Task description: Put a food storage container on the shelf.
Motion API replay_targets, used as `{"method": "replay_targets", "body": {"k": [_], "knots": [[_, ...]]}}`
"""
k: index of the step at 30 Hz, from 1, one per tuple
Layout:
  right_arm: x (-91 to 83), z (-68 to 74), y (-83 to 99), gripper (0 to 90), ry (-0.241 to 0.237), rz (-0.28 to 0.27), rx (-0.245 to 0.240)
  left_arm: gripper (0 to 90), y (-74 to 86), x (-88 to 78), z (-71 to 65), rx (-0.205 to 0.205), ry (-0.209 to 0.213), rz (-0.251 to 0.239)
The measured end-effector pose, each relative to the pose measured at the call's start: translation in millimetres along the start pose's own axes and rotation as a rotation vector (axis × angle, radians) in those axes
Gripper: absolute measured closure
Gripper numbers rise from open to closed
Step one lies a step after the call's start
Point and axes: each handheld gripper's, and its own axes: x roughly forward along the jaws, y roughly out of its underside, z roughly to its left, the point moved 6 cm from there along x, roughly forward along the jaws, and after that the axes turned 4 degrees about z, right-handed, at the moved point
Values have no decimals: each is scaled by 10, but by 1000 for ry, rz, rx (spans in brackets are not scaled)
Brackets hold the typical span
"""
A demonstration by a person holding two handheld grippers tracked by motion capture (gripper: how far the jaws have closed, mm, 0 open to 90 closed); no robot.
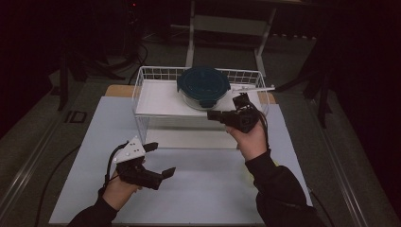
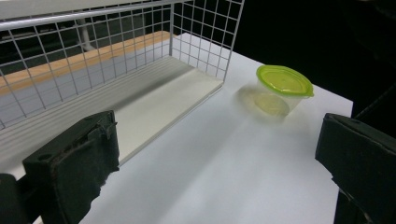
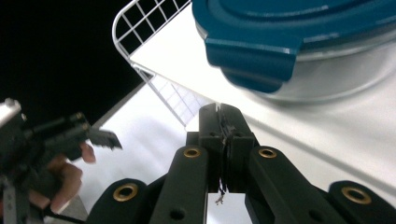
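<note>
A round glass container with a dark blue clip lid (image 1: pixel 204 85) (image 3: pixel 289 42) stands on the top shelf of a white wire rack (image 1: pixel 156 101) (image 3: pixel 140 28). My right gripper (image 1: pixel 211 114) (image 3: pixel 223 127) hovers just in front of and below that container, at the shelf's front edge, pointing left. Its jaws are shut with nothing between them. My left gripper (image 1: pixel 161 160) (image 2: pixel 219 158) is low over the white table at the front left, wide open and holding nothing. A small clear tub with a green lid (image 2: pixel 282 88) sits on the table beyond the left jaws.
The rack's lower level (image 2: pixel 154 100) is a bare white board under the wire frame. The white tabletop (image 1: pixel 203 189) lies between both hands. A wooden strip (image 1: pixel 118 90) edges the table's back. Dark floor and stands surround it.
</note>
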Motion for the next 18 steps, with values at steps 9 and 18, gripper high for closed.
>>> {"method": "replay_targets", "body": {"k": [9, 18], "knots": [[-164, -48, 295, 862, 1, -12, -43, 0, 189, -60, -17, -20, 13, 7], [-311, -174, 562, 788, 4, -50, -89, 0, 358, -21, -68, -6, 26, 7]]}}
